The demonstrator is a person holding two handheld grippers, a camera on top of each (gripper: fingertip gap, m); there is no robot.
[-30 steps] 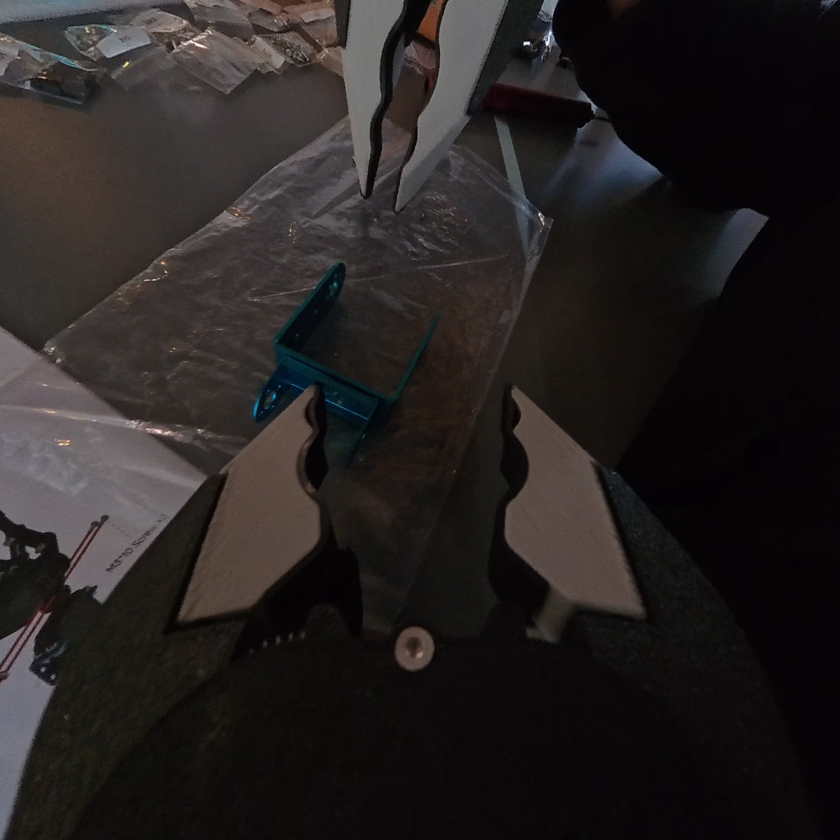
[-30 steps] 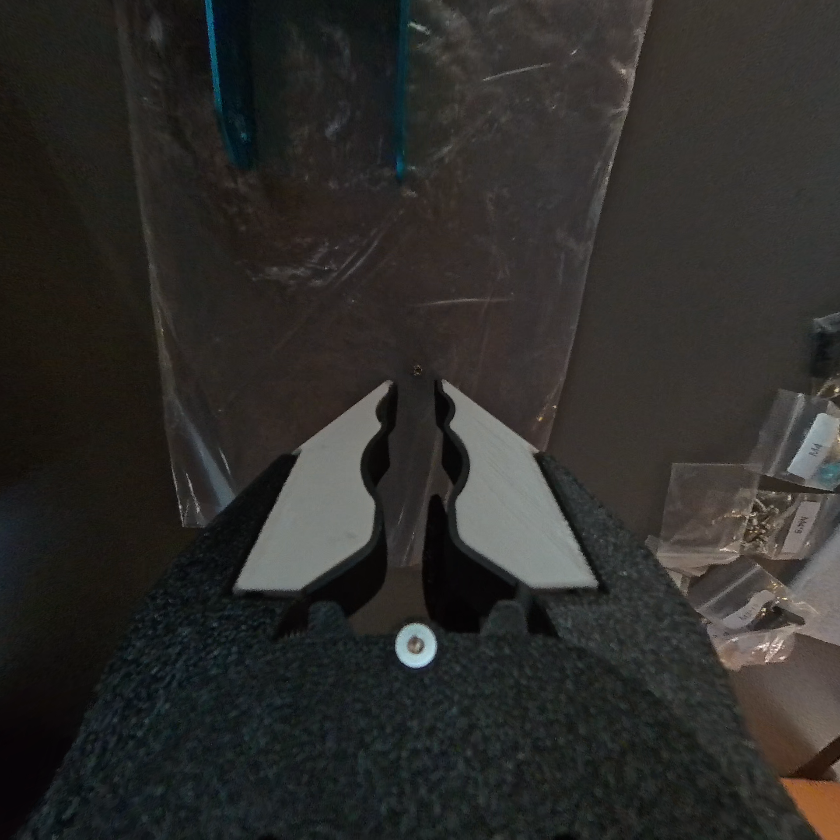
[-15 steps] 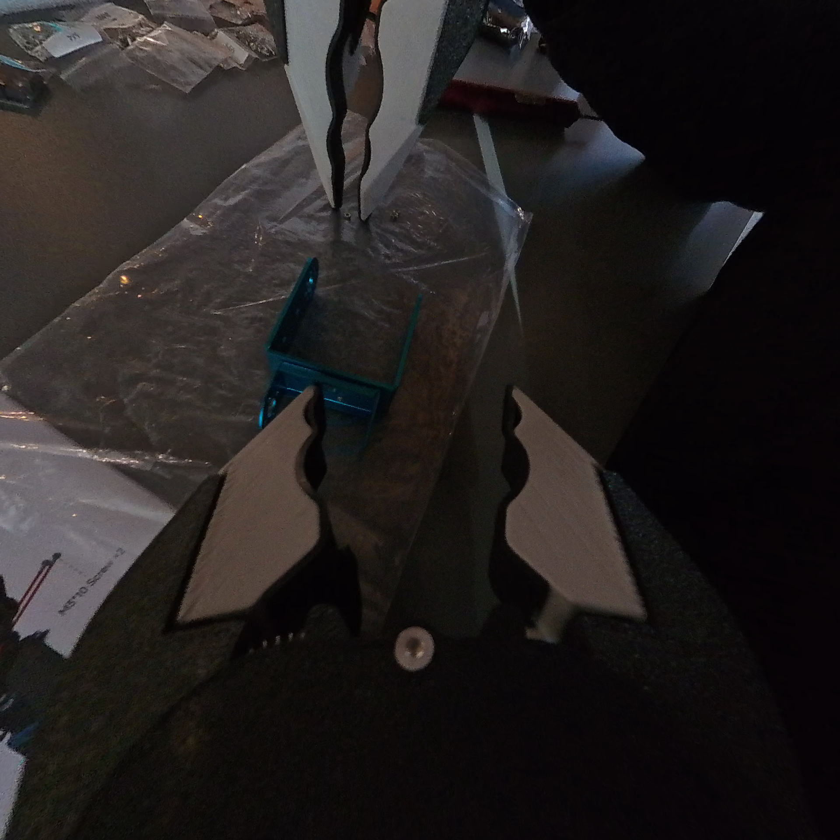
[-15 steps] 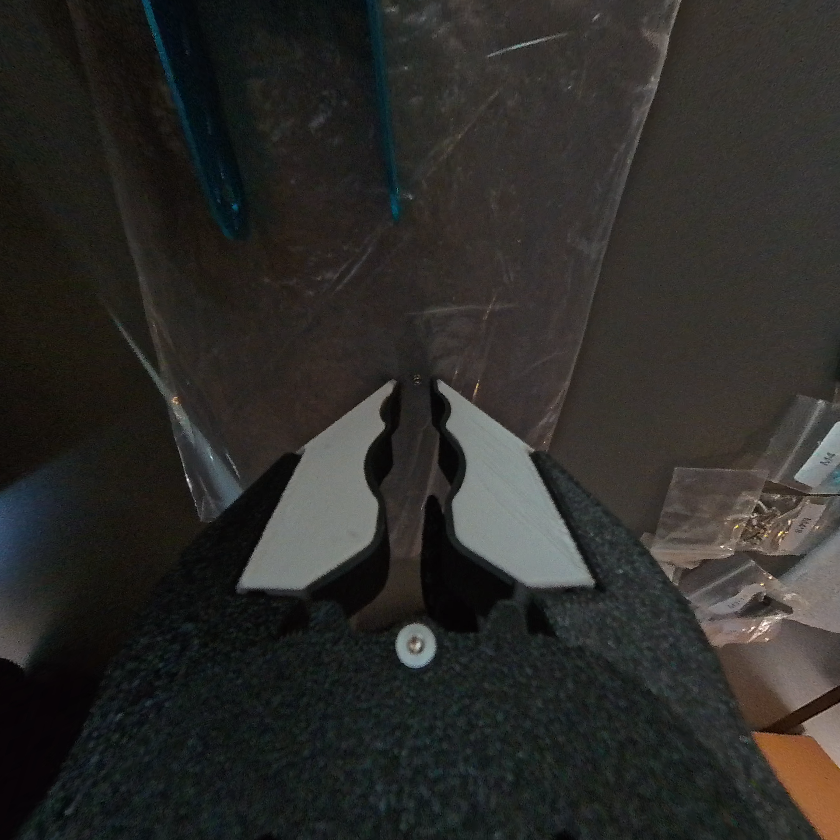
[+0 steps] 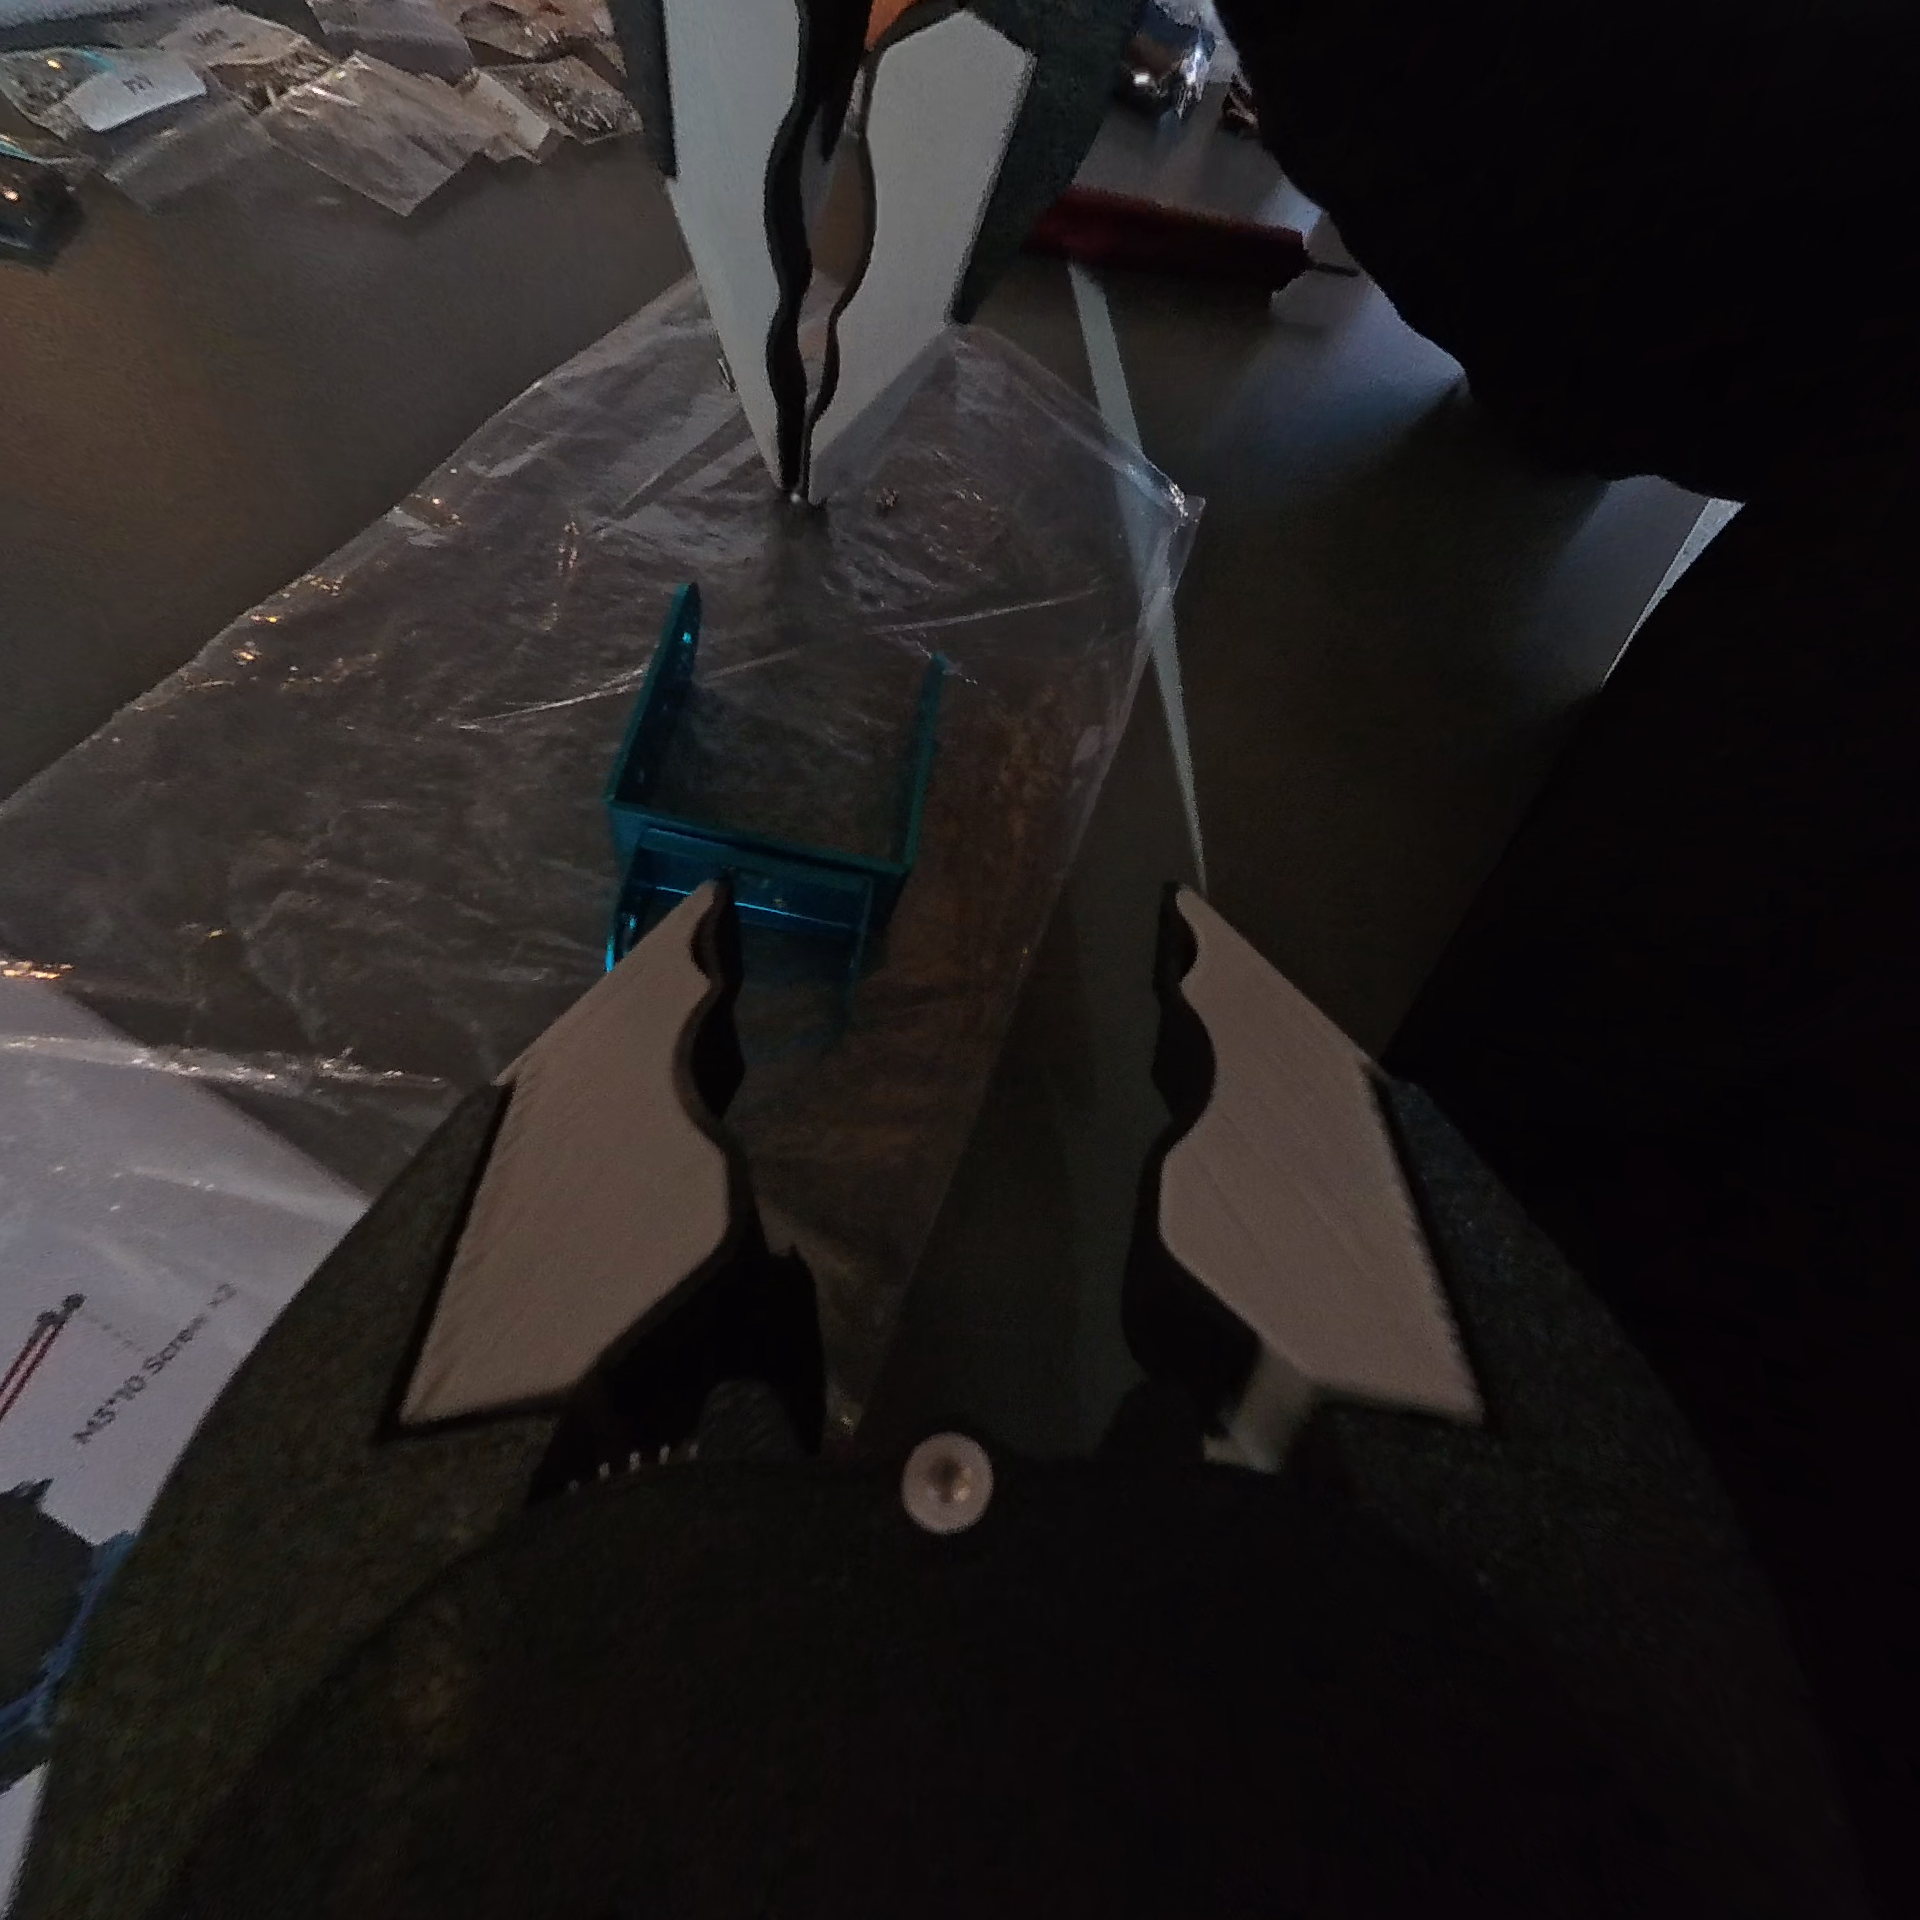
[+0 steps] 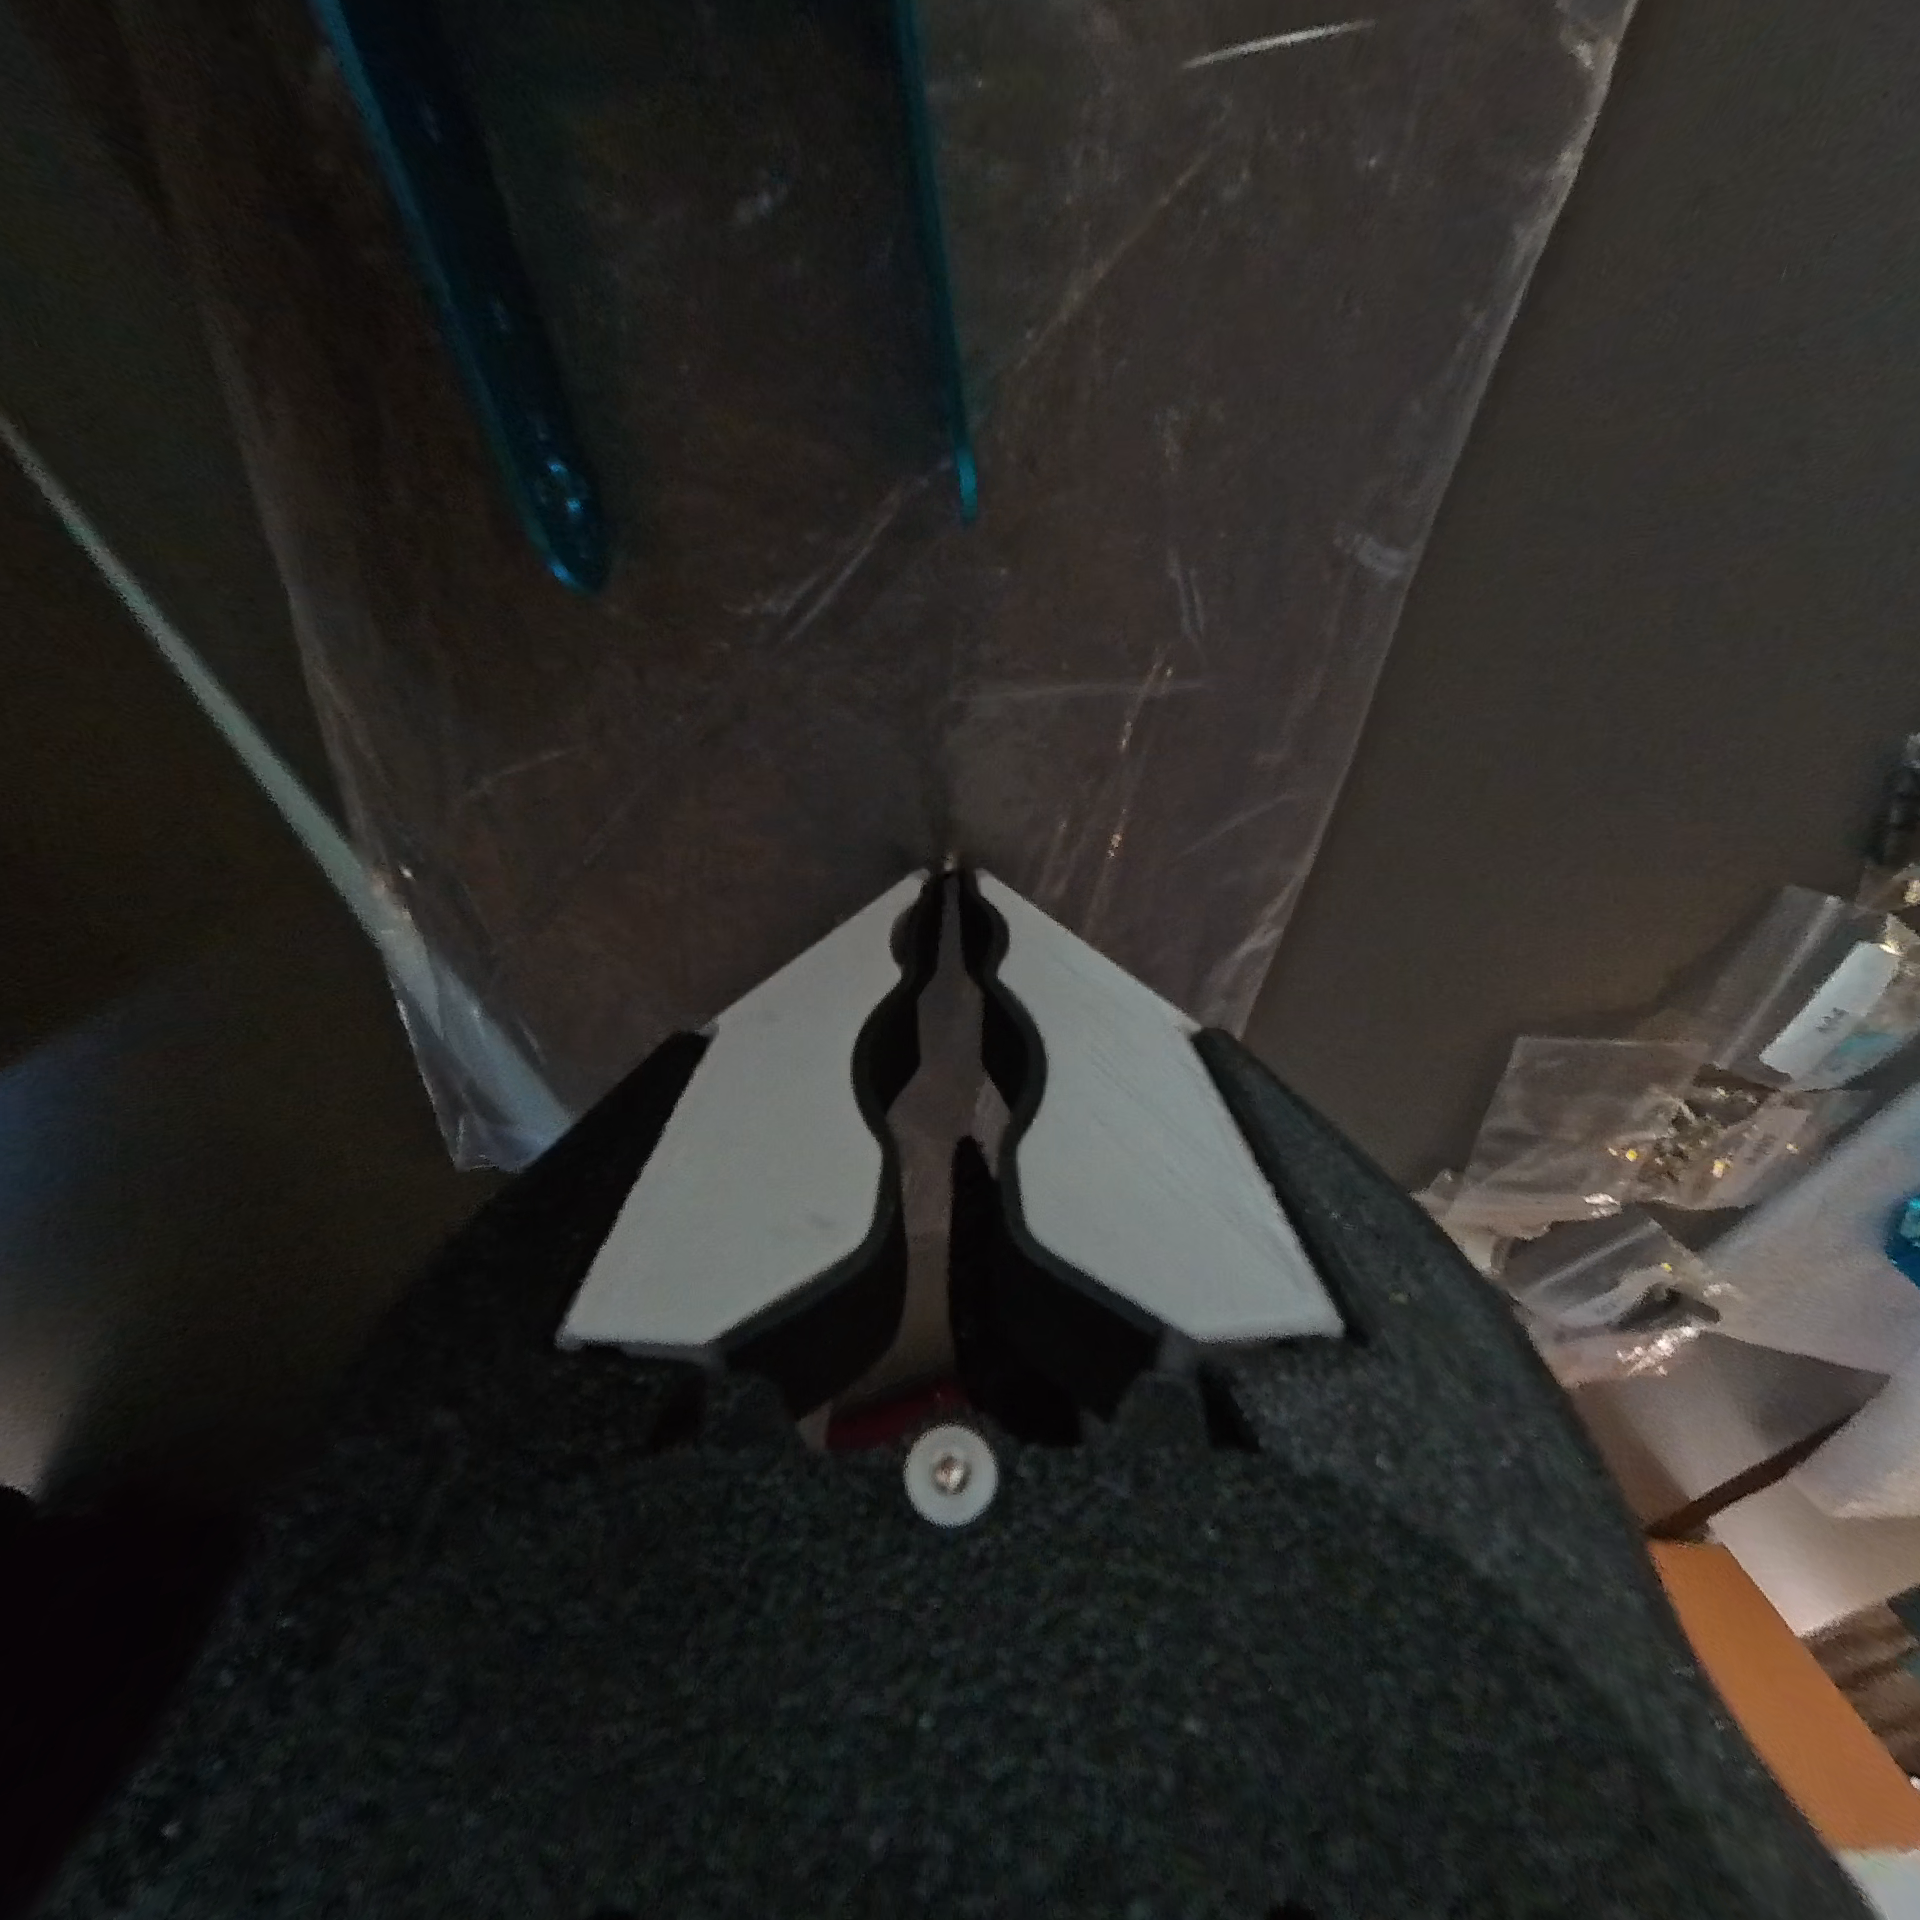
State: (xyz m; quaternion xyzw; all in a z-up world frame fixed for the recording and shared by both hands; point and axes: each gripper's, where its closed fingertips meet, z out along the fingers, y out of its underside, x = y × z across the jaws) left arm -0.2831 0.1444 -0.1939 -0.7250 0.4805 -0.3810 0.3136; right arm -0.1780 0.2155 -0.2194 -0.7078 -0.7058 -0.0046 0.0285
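Right gripper (image 6: pixel 948 871) pinched on a tiny silver piece (image 5: pixel 797 498), left gripper (image 5: pixel 945 899) spread wide.

Tips down on the clear plastic sheet (image 5: pixel 364 779), upper centre of the left wrist view; blue U-shaped bracket (image 5: pixel 769 831) mid-frame on the same sheet, just beyond the left tongs, untouched. Second small fastener (image 5: pixel 886 505) beside the pinch. Small parts bags (image 5: pixel 364 135) upper left.

I see a glossy, crinkled clear plastic sheet (image 5: pixel 436 790) over a matt dark tabletop (image 5: pixel 260 343); the teal bracket (image 5: pixel 769 821) looks like shiny anodised metal; my left gripper (image 5: pixel 940 904) has smooth matt white fingers (image 5: pixel 623 1143) on a rough, grainy black body; small glossy plastic bags (image 6: pixel 1621 1164) lie aside.
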